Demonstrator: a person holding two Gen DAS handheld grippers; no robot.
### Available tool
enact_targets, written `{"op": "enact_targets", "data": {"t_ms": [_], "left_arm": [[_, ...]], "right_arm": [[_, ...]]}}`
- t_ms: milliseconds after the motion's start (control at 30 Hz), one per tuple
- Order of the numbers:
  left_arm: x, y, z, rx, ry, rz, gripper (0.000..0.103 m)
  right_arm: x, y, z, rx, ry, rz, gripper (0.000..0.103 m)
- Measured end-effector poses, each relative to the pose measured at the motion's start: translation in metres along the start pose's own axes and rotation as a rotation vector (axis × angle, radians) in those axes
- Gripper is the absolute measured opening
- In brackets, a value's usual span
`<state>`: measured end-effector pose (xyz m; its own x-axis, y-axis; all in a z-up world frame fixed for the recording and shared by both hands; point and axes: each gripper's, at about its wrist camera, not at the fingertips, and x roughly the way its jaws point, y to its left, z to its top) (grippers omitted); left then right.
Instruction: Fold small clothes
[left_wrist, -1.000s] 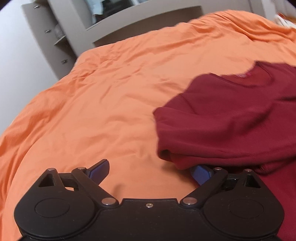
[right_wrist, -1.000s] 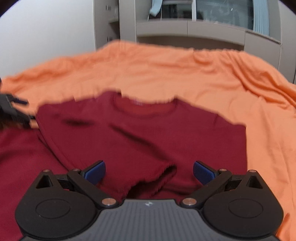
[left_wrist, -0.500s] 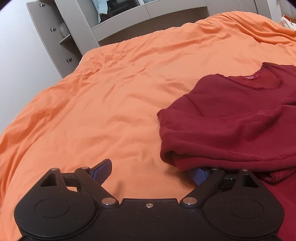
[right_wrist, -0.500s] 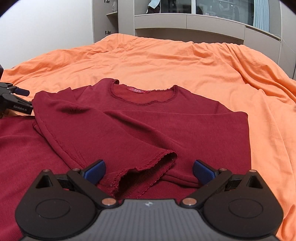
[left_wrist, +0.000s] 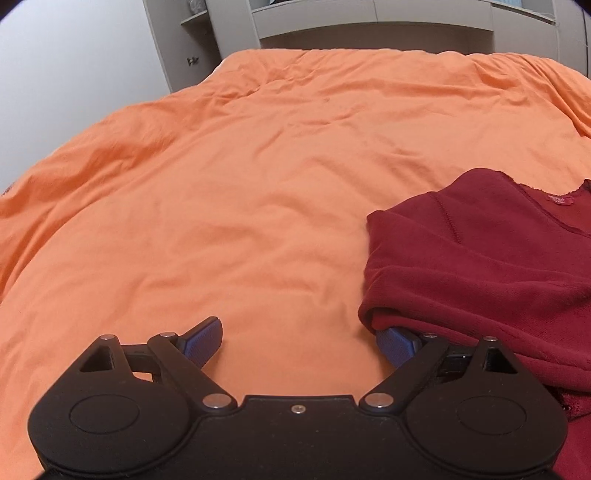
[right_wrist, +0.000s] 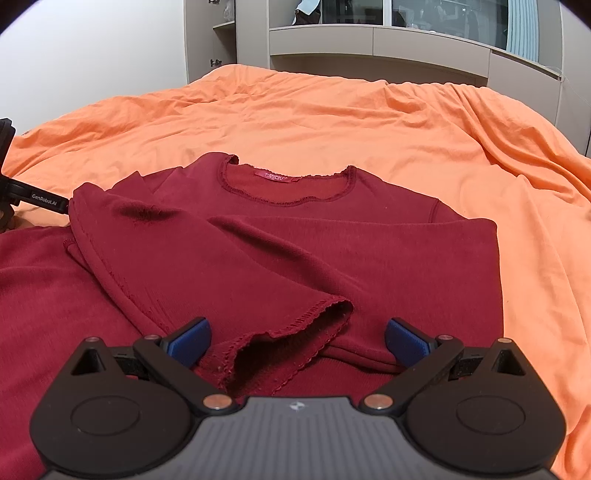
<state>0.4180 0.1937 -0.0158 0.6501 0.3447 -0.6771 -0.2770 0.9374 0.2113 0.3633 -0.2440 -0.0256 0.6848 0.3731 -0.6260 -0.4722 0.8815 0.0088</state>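
- Left wrist view: the left gripper (left_wrist: 300, 338) has its jaws spread wide and released, with only bare orange bedspread (left_wrist: 236, 206) between the blue pads (left_wrist: 202, 338).
- The dark red shirt (left_wrist: 491, 266) lies on the bed at about 3 o'clock; its folded left edge drapes over the tip of the right-hand pad, so that pad is partly hidden under the cloth.
- A pink neck label (left_wrist: 559, 199) shows near the right edge at about 2 o'clock.
- A grey cabinet (left_wrist: 236, 26) stands past the bed at 12 o'clock.
- Right wrist view: the right gripper (right_wrist: 297, 341) is also released, jaws wide apart and clamping nothing.
- The shirt (right_wrist: 295, 240) lies flat on the bedspread (right_wrist: 332, 118), neckline (right_wrist: 284, 184) towards 12 o'clock.
- One sleeve is folded across the body, its open cuff (right_wrist: 291, 343) lying between the two pads; I cannot tell whether either pad touches the cloth.
- The left gripper (right_wrist: 22, 199) shows at 9 o'clock, beside the shirt's left edge.
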Motion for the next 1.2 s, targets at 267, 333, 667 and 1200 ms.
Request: {"op": "enact_targets", "data": {"t_ms": [267, 333, 667, 1200], "left_arm": [[-0.017, 0.016, 0.001, -0.062, 0.058, -0.071, 0.091], [-0.029, 0.022, 0.001, -0.112, 0.032, -0.124, 0.097], [0.005, 0.019, 0.01, -0.312, 0.077, -0.184, 0.101], [-0.004, 0.025, -0.005, -0.259, 0.126, -0.137, 0.101]], "right_arm": [[0.001, 0.002, 0.0, -0.009, -0.002, -0.009, 0.103], [0.001, 0.002, 0.0, -0.009, -0.002, -0.009, 0.103], [0.001, 0.002, 0.0, -0.005, -0.002, -0.005, 0.103], [-0.011, -0.001, 0.002, -0.012, -0.005, -0.001, 0.103]]}}
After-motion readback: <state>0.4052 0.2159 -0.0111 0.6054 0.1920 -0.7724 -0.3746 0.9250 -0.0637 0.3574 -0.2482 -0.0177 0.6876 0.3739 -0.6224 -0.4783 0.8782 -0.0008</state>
